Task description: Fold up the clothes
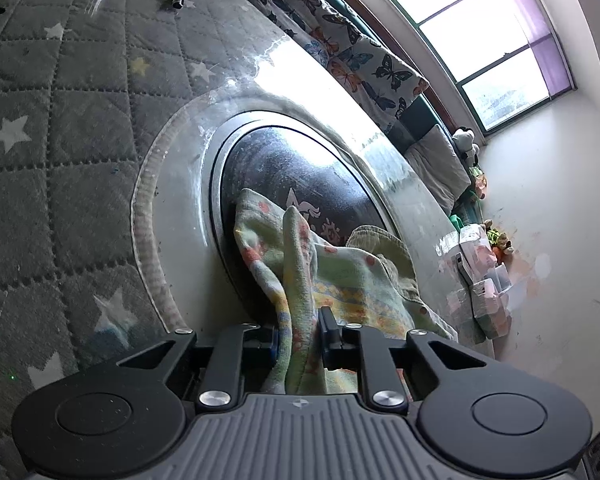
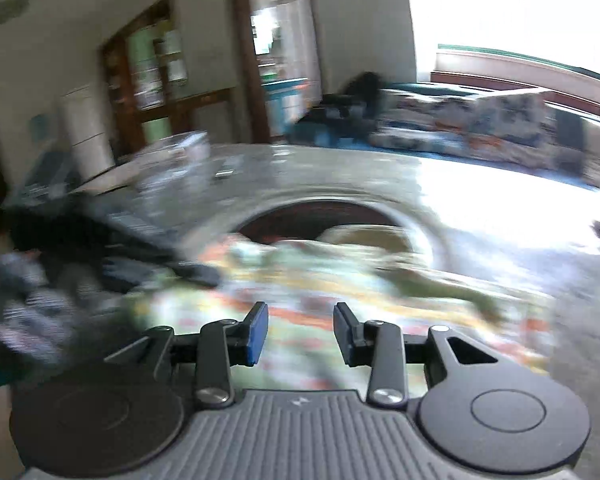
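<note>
Left wrist view showed the left gripper [image 1: 300,334] pinching a fold of the floral garment [image 1: 340,280], while the right gripper [image 2: 301,332], parted and empty above it, needed a clean edge grip.

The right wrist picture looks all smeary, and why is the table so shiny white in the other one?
Right wrist view: the patterned cloth and room are streaked with motion blur, while the right gripper stays sharp, jaws apart. Left wrist view: sharp, but window light glares white off the glossy table, and the fisheye bends straight edges. The left gripper pinches the cloth.
</note>
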Demonstrator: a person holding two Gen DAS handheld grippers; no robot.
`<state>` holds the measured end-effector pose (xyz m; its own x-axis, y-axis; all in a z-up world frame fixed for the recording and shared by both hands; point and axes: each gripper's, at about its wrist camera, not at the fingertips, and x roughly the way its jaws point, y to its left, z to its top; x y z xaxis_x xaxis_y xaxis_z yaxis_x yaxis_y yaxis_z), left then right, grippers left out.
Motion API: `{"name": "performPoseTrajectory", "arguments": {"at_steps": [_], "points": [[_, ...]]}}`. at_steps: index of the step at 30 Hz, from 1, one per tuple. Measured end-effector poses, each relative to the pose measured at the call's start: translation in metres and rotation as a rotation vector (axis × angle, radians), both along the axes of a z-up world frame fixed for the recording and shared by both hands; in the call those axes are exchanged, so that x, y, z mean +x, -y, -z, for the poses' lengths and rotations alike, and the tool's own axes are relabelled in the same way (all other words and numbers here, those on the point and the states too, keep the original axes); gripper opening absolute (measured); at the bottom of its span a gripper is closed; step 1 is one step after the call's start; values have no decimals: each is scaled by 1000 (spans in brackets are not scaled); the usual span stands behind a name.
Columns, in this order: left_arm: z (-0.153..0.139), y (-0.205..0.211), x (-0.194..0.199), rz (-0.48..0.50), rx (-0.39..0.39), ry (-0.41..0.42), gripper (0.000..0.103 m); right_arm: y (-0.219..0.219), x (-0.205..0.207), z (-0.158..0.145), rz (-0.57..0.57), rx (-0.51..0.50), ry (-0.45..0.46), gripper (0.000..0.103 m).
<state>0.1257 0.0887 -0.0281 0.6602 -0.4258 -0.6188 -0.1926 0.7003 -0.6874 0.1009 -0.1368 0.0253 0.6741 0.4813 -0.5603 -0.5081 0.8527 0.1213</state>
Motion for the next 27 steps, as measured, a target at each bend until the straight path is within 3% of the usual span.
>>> {"name": "performPoseTrajectory", "arguments": {"at_steps": [2, 8, 16, 22, 27], "points": [[0, 0, 1, 1, 1, -1, 19, 21, 9, 5, 88, -17, 2, 46], [-1, 2, 3, 1, 10, -2, 19, 60, 36, 23, 230, -31, -22, 45], [-1, 3, 5, 10, 22, -2, 20, 74, 43, 34, 283, -96, -17, 44], [-1, 3, 6, 15, 34, -1, 21, 86, 50, 33, 308, -58, -57, 51], [-1, 3, 6, 23, 34, -1, 22, 82, 51, 34, 301, -29, -62, 49]]}}
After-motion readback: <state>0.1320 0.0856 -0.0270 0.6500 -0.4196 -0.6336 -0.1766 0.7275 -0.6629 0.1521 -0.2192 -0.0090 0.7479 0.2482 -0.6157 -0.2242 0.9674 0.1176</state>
